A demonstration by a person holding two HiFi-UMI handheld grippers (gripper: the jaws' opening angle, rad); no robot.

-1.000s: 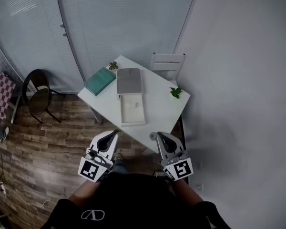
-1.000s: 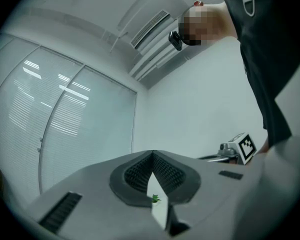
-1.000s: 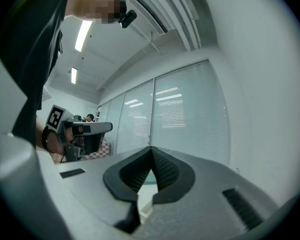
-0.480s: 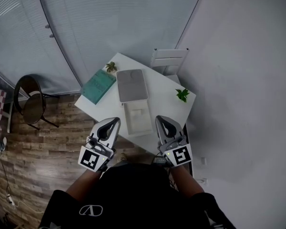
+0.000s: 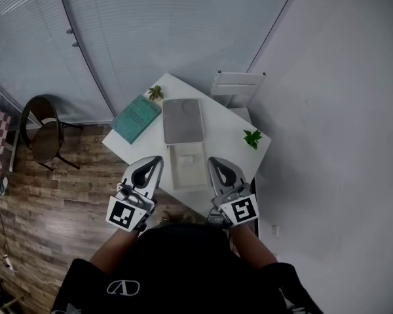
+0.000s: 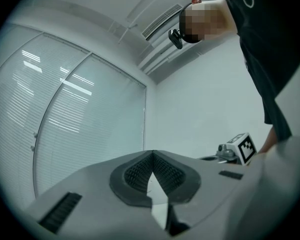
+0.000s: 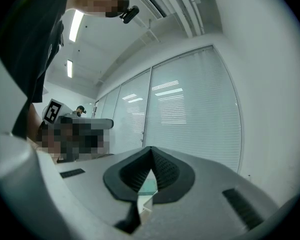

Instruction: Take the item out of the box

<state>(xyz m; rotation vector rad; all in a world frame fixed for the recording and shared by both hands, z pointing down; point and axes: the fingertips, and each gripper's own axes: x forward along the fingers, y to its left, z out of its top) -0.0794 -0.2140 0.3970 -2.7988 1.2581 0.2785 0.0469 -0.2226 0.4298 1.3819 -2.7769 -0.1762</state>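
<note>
- open white rectangular box (image 5: 172, 169) sits just ahead, between both grippers, long axis pointing away from them
- left gripper (image 5: 156, 162) and right gripper (image 5: 213, 163) look equally near, jaws pinched together, empty

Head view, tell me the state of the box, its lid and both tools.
Box: open.
Lid: off the box, lying flat just beyond it.
Left tool: shut, empty.
Right tool: shut, empty.
</note>
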